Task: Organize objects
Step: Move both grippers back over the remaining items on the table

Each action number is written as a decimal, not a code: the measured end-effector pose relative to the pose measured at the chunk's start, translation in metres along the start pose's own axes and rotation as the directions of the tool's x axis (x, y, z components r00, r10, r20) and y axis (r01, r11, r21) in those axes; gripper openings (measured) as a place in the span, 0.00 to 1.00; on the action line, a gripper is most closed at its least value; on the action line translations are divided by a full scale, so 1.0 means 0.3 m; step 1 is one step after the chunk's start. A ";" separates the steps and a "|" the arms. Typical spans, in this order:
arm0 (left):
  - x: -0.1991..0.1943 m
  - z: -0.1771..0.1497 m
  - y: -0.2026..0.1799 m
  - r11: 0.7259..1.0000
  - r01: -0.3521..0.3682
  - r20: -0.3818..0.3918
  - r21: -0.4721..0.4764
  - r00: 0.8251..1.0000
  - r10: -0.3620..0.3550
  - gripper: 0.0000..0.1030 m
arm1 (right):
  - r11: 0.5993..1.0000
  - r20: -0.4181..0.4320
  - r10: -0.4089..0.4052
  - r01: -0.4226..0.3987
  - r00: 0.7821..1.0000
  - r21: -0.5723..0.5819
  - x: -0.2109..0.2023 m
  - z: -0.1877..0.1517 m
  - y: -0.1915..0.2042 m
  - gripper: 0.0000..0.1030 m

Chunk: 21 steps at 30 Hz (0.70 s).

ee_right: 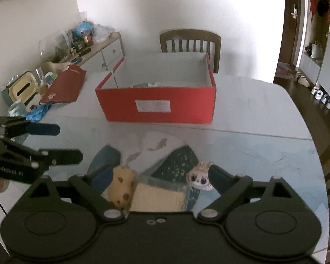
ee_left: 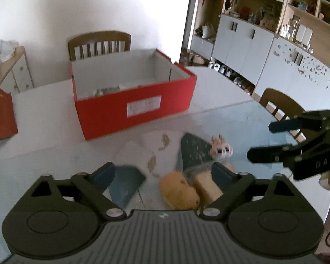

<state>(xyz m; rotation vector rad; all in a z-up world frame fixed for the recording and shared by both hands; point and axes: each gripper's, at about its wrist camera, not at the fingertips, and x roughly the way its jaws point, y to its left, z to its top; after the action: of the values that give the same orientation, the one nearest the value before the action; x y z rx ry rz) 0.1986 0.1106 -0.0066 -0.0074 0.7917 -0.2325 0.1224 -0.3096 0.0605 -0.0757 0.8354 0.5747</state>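
Right wrist view: right gripper [ee_right: 158, 176] and left gripper [ee_right: 61, 140] both gaped, empty. Toys [ee_right: 123, 182] bunched at bottom centre, red box [ee_right: 156, 107] above. Risk: pinching two together.

Bare table [ee_right: 253, 110] beside red box [ee_right: 158, 107]

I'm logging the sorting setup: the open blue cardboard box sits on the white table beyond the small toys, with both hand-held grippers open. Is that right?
Not quite: the open cardboard box is red, not blue, as the right wrist view shows. It does sit on the white table beyond the small toys, and the left hand-held gripper and right hand-held gripper are open.
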 end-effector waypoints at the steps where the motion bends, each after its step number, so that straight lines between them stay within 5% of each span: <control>1: 0.003 -0.018 -0.002 1.000 0.000 -0.004 -0.001 1.000 0.000 0.97 | 1.000 -0.002 -0.007 0.007 1.000 -0.003 0.003 -0.012 0.003 0.94; 8: 0.032 -0.146 0.001 1.000 -0.003 -0.029 -0.007 1.000 0.003 1.00 | 1.000 -0.039 -0.019 0.019 0.999 0.000 0.037 -0.074 0.015 0.95; 21: 0.148 -0.295 0.088 0.986 -0.138 -0.124 -0.091 0.984 0.127 1.00 | 1.000 -0.118 -0.027 0.025 0.993 -0.017 0.125 -0.169 0.049 0.98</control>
<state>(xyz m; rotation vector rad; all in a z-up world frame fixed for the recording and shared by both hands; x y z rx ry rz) 0.1718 0.1343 -0.1024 -0.0351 0.9172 -0.0672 0.1002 -0.2946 0.0015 -0.1356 0.9438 0.5562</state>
